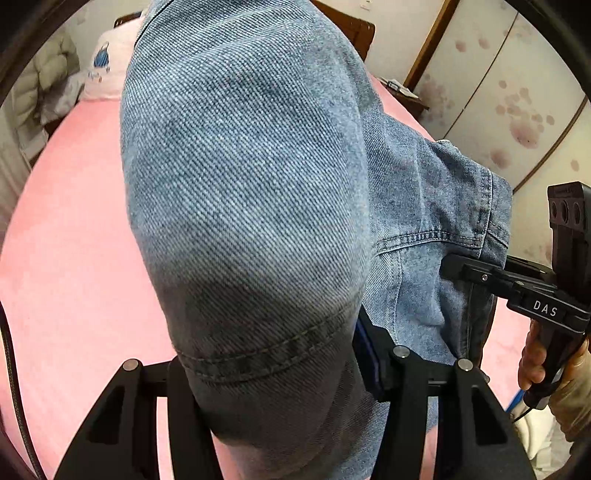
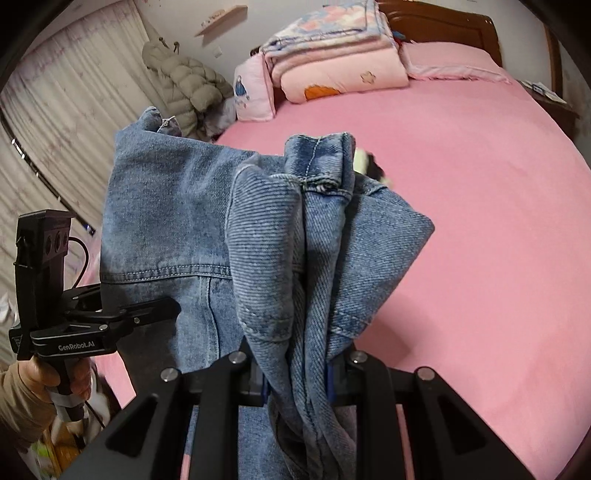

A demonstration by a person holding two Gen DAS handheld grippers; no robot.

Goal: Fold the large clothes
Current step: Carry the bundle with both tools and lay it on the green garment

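A blue denim jacket (image 1: 243,192) hangs between my two grippers above the pink bed (image 1: 74,229). My left gripper (image 1: 280,373) is shut on a hemmed edge of the denim, which drapes over its fingers and hides the tips. In the right wrist view my right gripper (image 2: 295,384) is shut on a bunched fold of the jacket (image 2: 317,258). The left gripper shows there at the left (image 2: 147,310), clamped on the jacket's edge. The right gripper shows in the left wrist view (image 1: 465,269), clamped on the denim.
The pink bed (image 2: 461,221) spreads below. Folded pink blankets (image 2: 332,55) and a pillow (image 2: 255,92) lie by the wooden headboard (image 2: 443,26). A puffy coat (image 2: 184,81) hangs at the left by curtains. A wardrobe (image 1: 498,92) stands right.
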